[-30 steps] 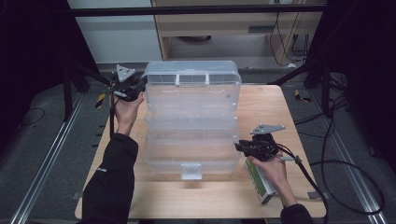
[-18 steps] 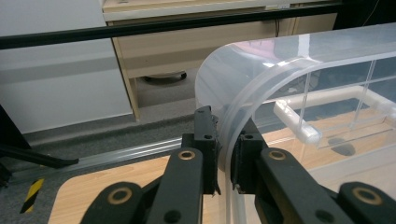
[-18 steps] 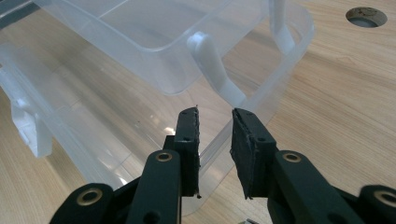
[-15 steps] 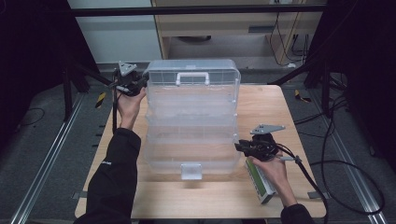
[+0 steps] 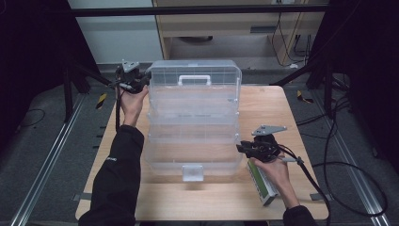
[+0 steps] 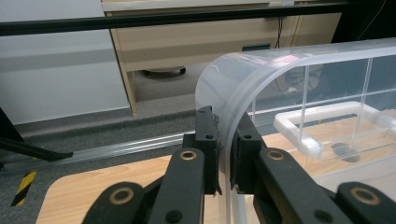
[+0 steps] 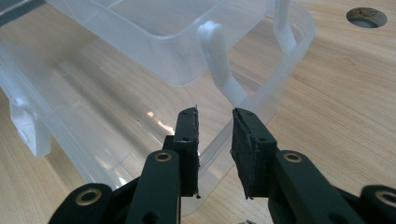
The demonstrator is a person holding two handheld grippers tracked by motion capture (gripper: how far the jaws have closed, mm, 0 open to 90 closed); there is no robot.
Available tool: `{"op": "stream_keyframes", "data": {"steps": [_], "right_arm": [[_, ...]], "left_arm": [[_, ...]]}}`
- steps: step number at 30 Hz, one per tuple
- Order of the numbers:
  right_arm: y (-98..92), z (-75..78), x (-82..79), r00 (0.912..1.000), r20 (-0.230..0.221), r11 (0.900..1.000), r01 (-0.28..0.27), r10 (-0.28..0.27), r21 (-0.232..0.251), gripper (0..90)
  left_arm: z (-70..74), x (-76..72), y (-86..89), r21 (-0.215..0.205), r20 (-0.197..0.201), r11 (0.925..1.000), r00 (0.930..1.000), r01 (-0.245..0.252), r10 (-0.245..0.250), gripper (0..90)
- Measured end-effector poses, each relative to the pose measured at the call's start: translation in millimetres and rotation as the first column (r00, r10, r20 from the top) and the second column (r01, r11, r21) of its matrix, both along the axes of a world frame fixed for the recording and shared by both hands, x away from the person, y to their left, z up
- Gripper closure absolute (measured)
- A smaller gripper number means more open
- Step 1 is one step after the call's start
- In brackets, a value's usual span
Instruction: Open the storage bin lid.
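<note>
Toolbox [image 5: 193, 120], clear plastic, sits mid-table [image 5: 263, 197] w/ lid swung up. Left gripper [image 5: 141, 82] pinches lid's far-left corner edge [image 6: 224, 121], pads tight on plastic. Right gripper [image 5: 244, 148] straddles base's near-right rim [image 7: 261, 112], jaws parted, pads not pressing. Bare wood right of base; green box [image 5: 263, 183] just beside right hand.

Black long sleeve [image 5: 117, 174] on the left arm, black two-jaw left gripper [image 5: 134, 81] and right gripper [image 5: 256, 148], each topped by a grey three-cornered plate, brass-ringed pivots, trailing black cables
</note>
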State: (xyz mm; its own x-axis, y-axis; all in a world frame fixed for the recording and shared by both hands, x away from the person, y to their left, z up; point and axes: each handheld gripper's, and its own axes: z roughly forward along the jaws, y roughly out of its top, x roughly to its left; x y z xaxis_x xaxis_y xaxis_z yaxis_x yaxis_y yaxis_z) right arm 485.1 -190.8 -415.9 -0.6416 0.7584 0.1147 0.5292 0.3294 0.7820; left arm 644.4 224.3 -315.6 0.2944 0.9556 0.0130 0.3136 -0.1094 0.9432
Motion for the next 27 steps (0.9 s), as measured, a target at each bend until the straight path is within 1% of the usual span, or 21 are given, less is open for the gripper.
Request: {"op": "stream_keyframes", "data": {"steps": [3,7,13,14,15,17,18,19,20,21,22,23,24,25,27], "right_arm": [[0.1,0.1,0.1,1.0,0.0,1.0,-0.001,0.001,-0.001,71.7],[0.1,0.1,0.1,1.0,-0.001,1.0,-0.001,0.001,-0.001,71.7],[0.0,0.0,0.1,1.0,0.0,1.0,-0.002,0.002,-0.001,71.7],[0.1,0.0,0.0,1.0,0.001,1.0,-0.001,0.001,-0.002,71.8],[0.2,0.0,-0.1,1.0,0.001,1.0,0.0,0.0,-0.003,71.8],[0.2,0.0,-0.3,1.0,0.002,1.0,0.001,-0.001,-0.004,71.8],[0.2,0.1,-0.3,1.0,0.002,1.0,0.0,0.0,-0.004,71.8],[0.2,0.0,-0.4,1.0,0.004,1.0,0.0,0.0,-0.006,71.8],[0.3,0.0,-0.5,1.0,0.005,1.0,-0.001,0.001,-0.006,71.8],[0.5,0.0,-0.7,1.0,0.007,1.0,-0.004,0.004,-0.009,71.9],[0.5,0.0,-0.7,1.0,0.007,1.0,-0.004,0.004,-0.009,71.9],[0.5,0.1,-0.6,1.0,0.007,1.0,-0.004,0.004,-0.012,71.9],[0.6,0.2,-0.5,1.0,0.008,1.0,-0.005,0.005,-0.015,71.9],[0.3,0.7,-0.6,1.0,-0.002,1.0,-0.007,0.007,-0.011,72.1],[-0.2,0.4,-0.3,0.9999,-0.012,1.0,-0.005,0.005,0.001,72.2]], "left_arm": [[-0.7,4.7,-0.4,0.013,-0.007,0.9999,1.0,0.001,-0.001,84.0],[-3.8,11.6,-0.7,-0.006,-0.019,1.0,0.9998,-0.005,0.005,84.3],[-5.2,14.9,-0.2,-0.006,-0.021,1.0,0.9998,0.0,0.0,83.7],[-5.3,15.3,-0.3,-0.002,-0.021,1.0,0.9998,0.005,-0.005,82.1],[-5.6,15.4,-0.7,0.018,-0.014,0.9998,0.9999,0.011,-0.011,80.4],[-5.9,15.0,-0.3,0.044,-0.01,0.9988,0.9998,0.019,-0.019,76.6],[-5.9,14.2,0.6,0.05,-0.01,0.9986,0.9998,0.016,-0.016,74.6],[-5.7,12.4,3.1,0.039,-0.002,0.999,0.9998,0.022,-0.022,73.8],[-5.0,10.9,4.9,0.03,-0.002,0.9993,0.9998,0.021,-0.021,73.8],[-2.7,4.9,10.8,0.017,0.001,0.9997,0.9999,0.017,-0.017,72.0],[-2.7,4.9,10.8,0.017,0.001,0.9997,0.9999,0.017,-0.017,71.1],[-1.2,-0.2,15.4,0.001,0.005,0.9998,0.9998,0.021,-0.021,71.1],[0.1,-5.6,19.3,0.0,0.01,0.9999,0.9998,0.015,-0.015,70.1],[1.3,-11.4,23.7,-0.005,0.012,0.9999,0.9998,0.015,-0.015,69.4],[3.2,-23.1,31.4,0.0,-0.001,0.9999,0.9999,0.011,-0.011,67.0]]}}
